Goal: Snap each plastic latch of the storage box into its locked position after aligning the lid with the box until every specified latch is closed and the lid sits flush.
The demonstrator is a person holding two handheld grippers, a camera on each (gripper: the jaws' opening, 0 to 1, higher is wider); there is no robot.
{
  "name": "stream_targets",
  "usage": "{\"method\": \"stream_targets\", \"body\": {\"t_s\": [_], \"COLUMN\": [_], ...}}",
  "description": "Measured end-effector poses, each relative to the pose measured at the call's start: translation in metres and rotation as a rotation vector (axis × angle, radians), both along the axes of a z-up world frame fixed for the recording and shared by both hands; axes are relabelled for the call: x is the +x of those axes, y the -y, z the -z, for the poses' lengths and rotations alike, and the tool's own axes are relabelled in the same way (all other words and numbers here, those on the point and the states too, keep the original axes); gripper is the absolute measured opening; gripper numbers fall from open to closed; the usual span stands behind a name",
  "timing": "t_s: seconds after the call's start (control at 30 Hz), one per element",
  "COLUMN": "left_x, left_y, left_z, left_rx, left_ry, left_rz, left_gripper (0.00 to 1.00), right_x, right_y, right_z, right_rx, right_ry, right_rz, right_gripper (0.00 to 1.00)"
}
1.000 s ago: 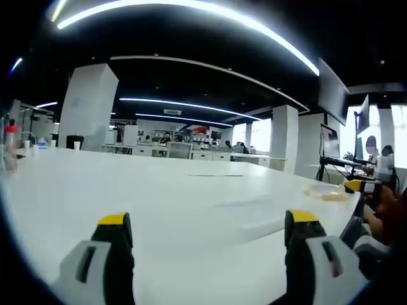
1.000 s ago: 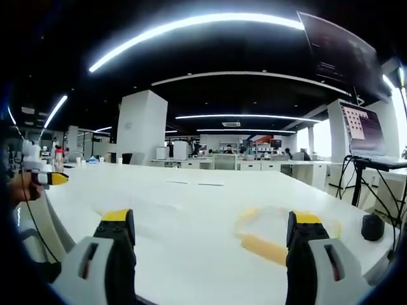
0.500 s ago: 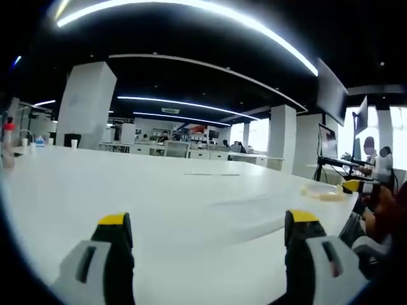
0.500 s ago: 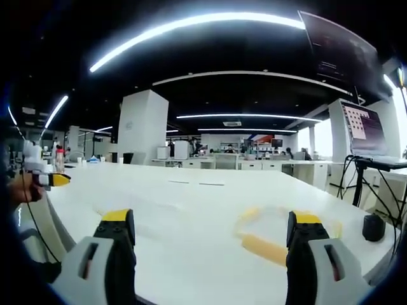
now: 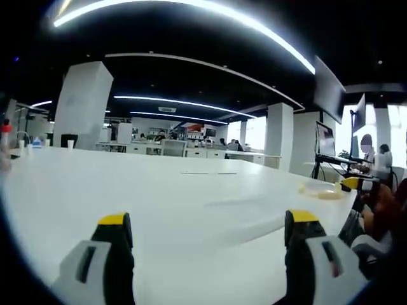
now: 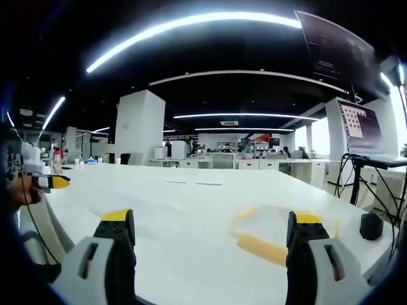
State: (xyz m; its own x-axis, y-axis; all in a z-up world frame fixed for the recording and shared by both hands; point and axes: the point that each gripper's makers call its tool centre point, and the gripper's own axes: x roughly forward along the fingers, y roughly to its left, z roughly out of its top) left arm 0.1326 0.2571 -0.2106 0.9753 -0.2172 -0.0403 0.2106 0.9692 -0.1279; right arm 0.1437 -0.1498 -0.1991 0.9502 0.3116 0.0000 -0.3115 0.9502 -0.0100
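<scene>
The storage box (image 6: 270, 232) is clear plastic with yellow latches and lies low on the white table (image 6: 191, 210), just ahead of my right gripper (image 6: 211, 217), towards its right jaw. That gripper is open, its yellow-tipped jaws wide apart and holding nothing. One yellow latch (image 6: 259, 248) faces me. My left gripper (image 5: 208, 218) is also open and holds nothing, hovering over bare table (image 5: 159, 197). From there the box (image 5: 320, 191) sits far to the right, beside the right gripper (image 5: 355, 185) held in a hand. The left gripper (image 6: 52, 182) enters the right gripper view at the left edge.
A small black object (image 6: 371, 225) lies on the table right of the box. A monitor on a stand (image 6: 361, 130) rises at the right. Bottles and cups (image 5: 7, 136) stand at the far left of the table. People sit at desks far behind.
Both views have drifted slightly with the hands. The box, the lid and both grippers' jaws stand as before.
</scene>
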Motion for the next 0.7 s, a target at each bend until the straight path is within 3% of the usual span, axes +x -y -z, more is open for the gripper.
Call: {"method": "stream_targets", "body": {"t_s": [0.7], "left_x": [0.013], "left_y": [0.016], "left_z": [-0.012], "left_rx": [0.009], "left_ry": [0.015], "left_rz": [0.026], "left_gripper": [1.0], "right_x": [0.001], "right_y": [0.001], "right_z": [0.005], "right_rx": [0.008], "right_ry": [-0.014], "right_rz": [-0.006], "right_gripper": [1.0]}}
